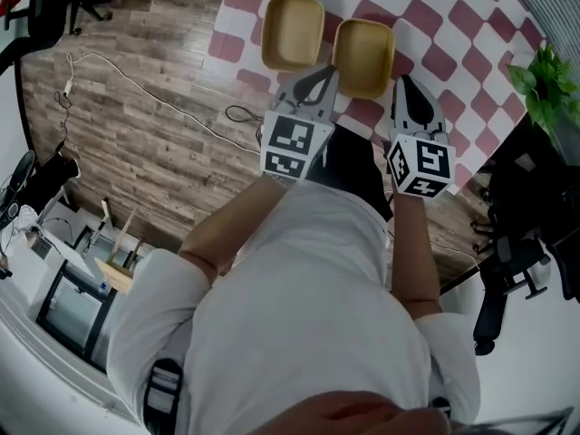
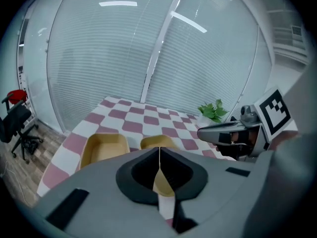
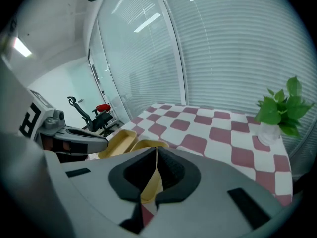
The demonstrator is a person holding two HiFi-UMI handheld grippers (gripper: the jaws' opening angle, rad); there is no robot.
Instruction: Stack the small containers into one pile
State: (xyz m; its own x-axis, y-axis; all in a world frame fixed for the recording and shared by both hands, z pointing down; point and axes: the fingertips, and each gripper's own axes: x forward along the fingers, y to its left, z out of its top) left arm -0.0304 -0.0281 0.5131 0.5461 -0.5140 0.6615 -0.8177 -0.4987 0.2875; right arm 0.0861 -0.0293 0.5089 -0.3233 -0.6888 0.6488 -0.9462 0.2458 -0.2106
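Left gripper [image 1: 324, 71], right gripper [image 1: 402, 82]: jaws together, bare. Left container [image 1: 292, 32], right container [image 1: 363, 57] side by side, empty.

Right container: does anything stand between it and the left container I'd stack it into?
Nothing visible does. The right container and the left container sit side by side on the checkered cloth, both empty, with no object between them.
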